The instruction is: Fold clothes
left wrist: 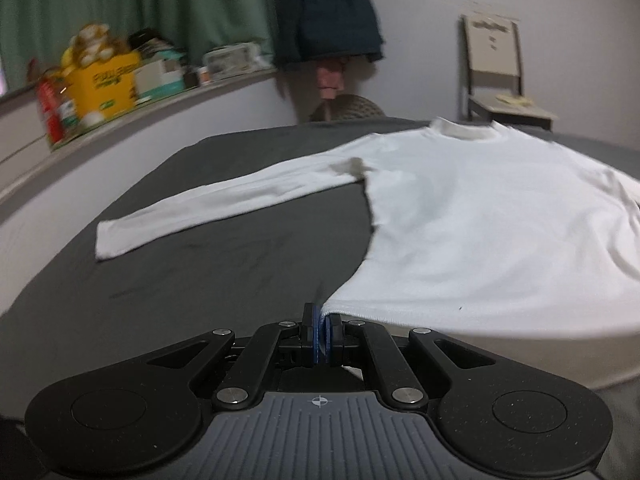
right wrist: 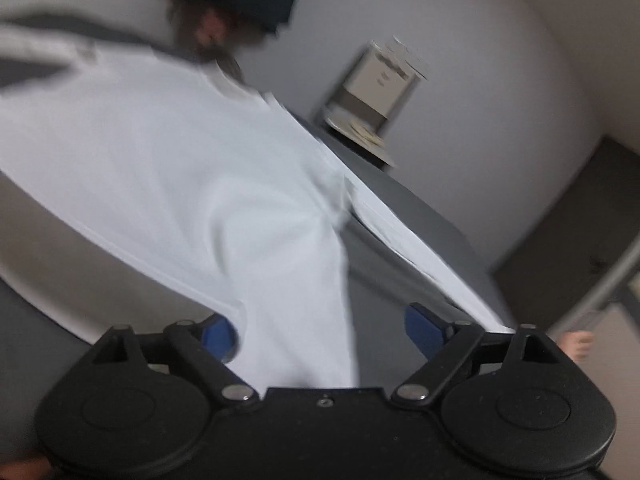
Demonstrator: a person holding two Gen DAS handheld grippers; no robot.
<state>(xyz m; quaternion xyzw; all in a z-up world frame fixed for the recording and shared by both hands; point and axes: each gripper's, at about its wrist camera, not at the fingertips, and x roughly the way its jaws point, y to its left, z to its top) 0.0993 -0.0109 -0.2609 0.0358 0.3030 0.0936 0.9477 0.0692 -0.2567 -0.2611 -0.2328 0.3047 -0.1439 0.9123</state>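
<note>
A white long-sleeved shirt (left wrist: 480, 208) lies spread on a dark grey bed sheet (left wrist: 224, 264), collar at the far side and one sleeve (left wrist: 208, 208) stretched out to the left. My left gripper (left wrist: 322, 328) is shut on the shirt's near hem corner, which is pinched between its blue pads. In the blurred, tilted right wrist view, the same shirt (right wrist: 180, 168) fills the left and middle. My right gripper (right wrist: 322, 334) stands wide open. The shirt's lower edge lies between its blue pads and overlaps the left pad (right wrist: 218, 334); the pads do not press on it.
A ledge on the left carries a yellow box (left wrist: 104, 84) and other packages in front of a green curtain (left wrist: 160, 4). A dark jacket (left wrist: 328, 12) hangs on the far wall. A chair (left wrist: 500, 76) stands past the bed. A person's bare foot (right wrist: 578, 344) is on the floor.
</note>
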